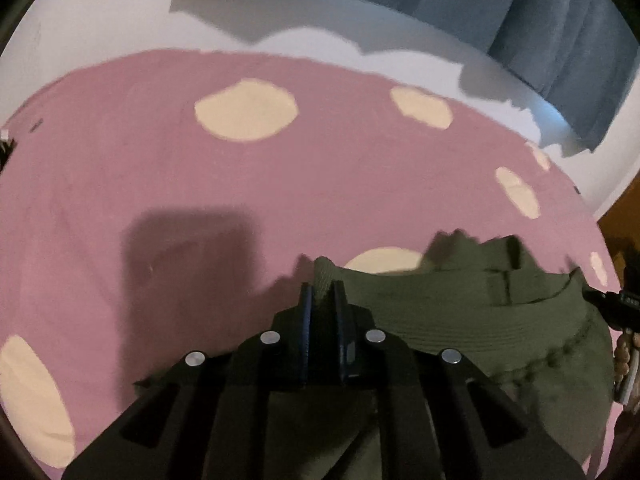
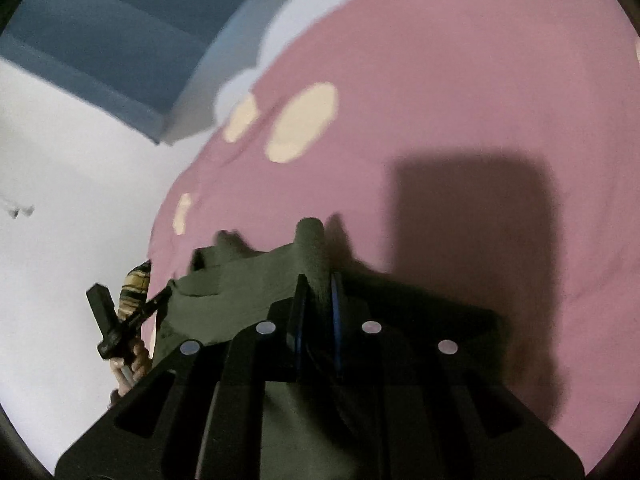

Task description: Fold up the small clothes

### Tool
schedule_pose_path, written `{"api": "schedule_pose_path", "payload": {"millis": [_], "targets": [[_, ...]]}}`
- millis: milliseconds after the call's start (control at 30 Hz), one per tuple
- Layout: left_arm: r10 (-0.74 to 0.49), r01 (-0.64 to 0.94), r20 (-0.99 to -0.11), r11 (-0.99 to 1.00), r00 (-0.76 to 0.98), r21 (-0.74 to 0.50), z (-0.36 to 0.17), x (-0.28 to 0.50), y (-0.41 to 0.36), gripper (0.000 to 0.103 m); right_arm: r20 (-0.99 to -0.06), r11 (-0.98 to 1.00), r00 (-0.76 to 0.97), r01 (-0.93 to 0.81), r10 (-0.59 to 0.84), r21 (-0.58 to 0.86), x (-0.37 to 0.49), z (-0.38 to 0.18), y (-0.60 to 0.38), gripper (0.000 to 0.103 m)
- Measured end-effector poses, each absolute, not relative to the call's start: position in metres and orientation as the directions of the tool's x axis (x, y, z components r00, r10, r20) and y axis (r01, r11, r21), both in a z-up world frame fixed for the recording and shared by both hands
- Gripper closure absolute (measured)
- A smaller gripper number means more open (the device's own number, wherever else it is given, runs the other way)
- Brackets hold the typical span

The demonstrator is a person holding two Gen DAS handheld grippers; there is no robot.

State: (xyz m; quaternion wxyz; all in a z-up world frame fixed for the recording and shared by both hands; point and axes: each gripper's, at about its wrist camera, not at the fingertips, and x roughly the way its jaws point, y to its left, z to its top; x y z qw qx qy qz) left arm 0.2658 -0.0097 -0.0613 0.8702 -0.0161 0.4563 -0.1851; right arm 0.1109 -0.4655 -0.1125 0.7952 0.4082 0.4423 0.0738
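1. The pink sheet (image 1: 280, 184) with cream dots covers the bed and lies flat and bare ahead of both grippers, up to its far edge.
2. Beyond that edge runs a white surface (image 1: 100, 20), and a blue folded cloth (image 1: 540, 20) lies along the far side, well apart from the work.
3. At the right rim of the left wrist view the sheet ends against something brown, too cut off to name.
4. The olive-green garment (image 1: 460, 312) lies on the near part of the sheet, its ribbed waistband stretched between the two grippers.
5. The left gripper (image 1: 323, 300) has its fingers pressed together on a raised fold of the waistband; the cloth stands up between the pads.
6. The right gripper (image 2: 318, 292) pinches the other end of the waistband the same way, a roll of green fabric poking up past the fingertips.
7. In the right wrist view the other gripper's black tip and a striped sleeve (image 2: 136, 292) show at the garment's left edge.
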Motion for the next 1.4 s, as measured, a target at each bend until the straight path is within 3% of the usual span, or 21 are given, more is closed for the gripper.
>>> {"api": "schedule_pose_path", "payload": {"millis": [433, 700, 900, 1067, 1133, 1400], "targets": [[-0.371, 0.311, -0.781, 0.92, 0.502, -0.236, -0.063, 0.268, -0.001, 0.091, -0.596, 0.6, 0.611, 0.234, 0.522, 0.765, 0.109, -0.128, -0.47, 0.092], [-0.392, 0.298, -0.754, 0.916, 0.527, -0.268, -0.015, 0.235, 0.031, 0.088, -0.648, 0.638, 0.646, 0.309, 0.403, 0.705, 0.081, -0.105, -0.492, 0.076], [-0.401, 0.223, -0.738, 0.916, 0.543, -0.334, -0.001, 0.191, 0.072, 0.068, -0.641, 0.649, 0.687, 0.321, 0.342, 0.69, 0.04, -0.08, -0.496, 0.064], [-0.388, 0.205, -0.741, 0.921, 0.548, -0.33, -0.001, 0.144, 0.086, 0.066, -0.625, 0.663, 0.716, 0.308, 0.312, 0.683, 0.005, -0.056, -0.482, 0.056], [-0.395, 0.204, -0.736, 0.918, 0.551, -0.339, -0.002, 0.125, 0.09, 0.058, -0.612, 0.667, 0.728, 0.293, 0.309, 0.685, -0.007, -0.047, -0.473, 0.051], [-0.467, 0.146, -0.716, 0.874, 0.519, -0.464, -0.028, 0.064, 0.113, 0.052, -0.558, 0.65, 0.752, 0.233, 0.351, 0.723, -0.046, -0.029, -0.419, 0.047]]}}
